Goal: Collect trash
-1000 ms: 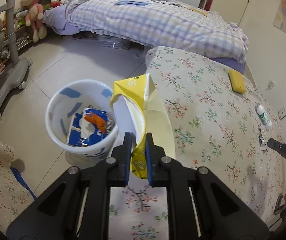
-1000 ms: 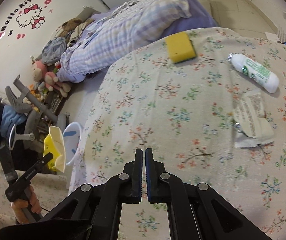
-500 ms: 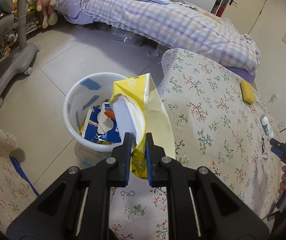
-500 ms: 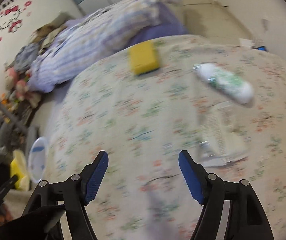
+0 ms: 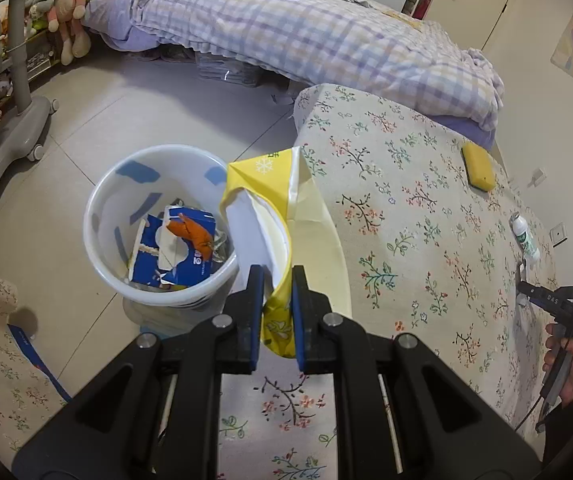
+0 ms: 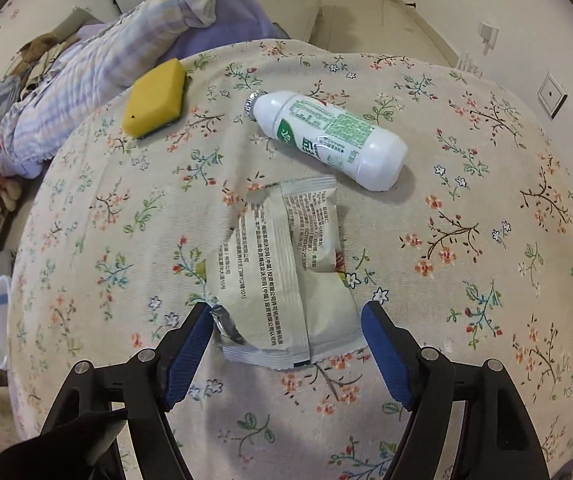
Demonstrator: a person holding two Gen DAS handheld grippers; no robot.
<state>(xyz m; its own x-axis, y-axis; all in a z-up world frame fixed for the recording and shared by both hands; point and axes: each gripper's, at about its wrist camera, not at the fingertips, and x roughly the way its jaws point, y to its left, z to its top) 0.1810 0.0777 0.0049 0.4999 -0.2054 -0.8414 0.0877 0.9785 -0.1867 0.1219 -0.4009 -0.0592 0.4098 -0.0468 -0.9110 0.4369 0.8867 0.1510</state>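
Note:
My left gripper (image 5: pixel 274 280) is shut on a torn yellow and white wrapper (image 5: pixel 274 208), held above the table edge beside a white trash bin (image 5: pixel 98 216) on the floor that holds a blue carton and other trash. My right gripper (image 6: pixel 286 324) is open, its jaws on either side of the near end of a pale green snack wrapper (image 6: pixel 286 272) lying flat on the floral tablecloth (image 6: pixel 466 240). A white plastic bottle (image 6: pixel 326 136) lies on its side just beyond the wrapper.
A yellow sponge (image 6: pixel 154 100) lies at the table's far edge; it also shows in the left wrist view (image 5: pixel 478 168). A bed with a checked quilt (image 5: pixel 306 32) stands behind. A grey chair base (image 5: pixel 2 128) and plush toys stand at the left.
My right gripper has opened and moved forward over the table to the snack wrapper. My left gripper has risen and drawn back a little from the bin, still holding the yellow wrapper.

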